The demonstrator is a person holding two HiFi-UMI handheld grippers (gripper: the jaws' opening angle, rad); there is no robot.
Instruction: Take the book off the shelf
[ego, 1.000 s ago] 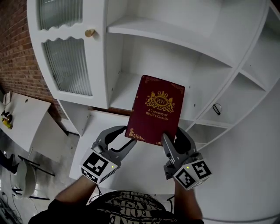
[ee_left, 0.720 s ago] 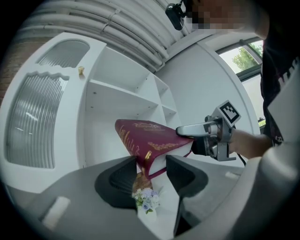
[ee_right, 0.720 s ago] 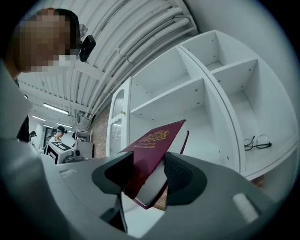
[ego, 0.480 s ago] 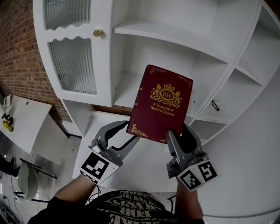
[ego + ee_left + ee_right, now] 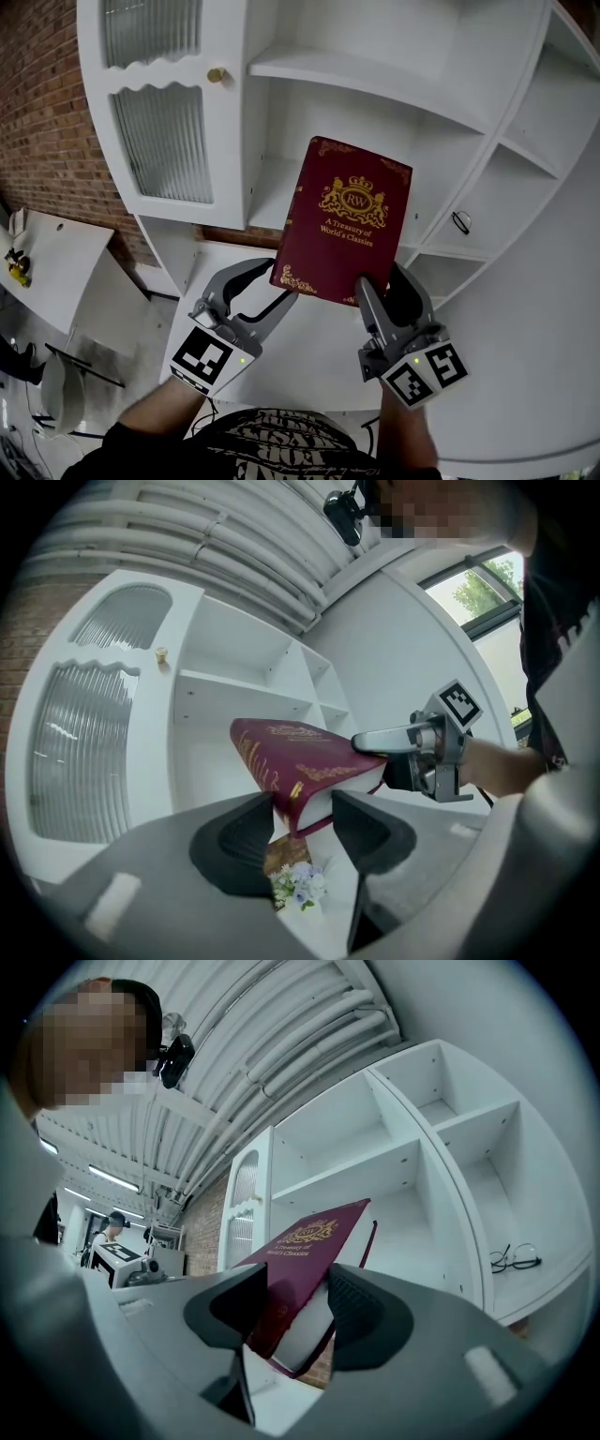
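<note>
Raised slightly, one book (image 5: pixel 344 220) sits clamped between two hand-held grippers (image 5: pixel 272 286) (image 5: pixel 380 281).

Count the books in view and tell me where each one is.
1. The red book is held in front of the shelves, its lower corners gripped by the left gripper and the right gripper. The ribbed-glass cabinet door could hide others.

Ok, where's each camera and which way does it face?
Head view: on the person's head, looking down on book, left gripper, right gripper, forearms.
Left gripper view: on that gripper, facing the right gripper; own jaws pinch the book's corner.
Right gripper view: on that gripper, facing up into the shelf; own jaws clamp the book.
All share the book.
</note>
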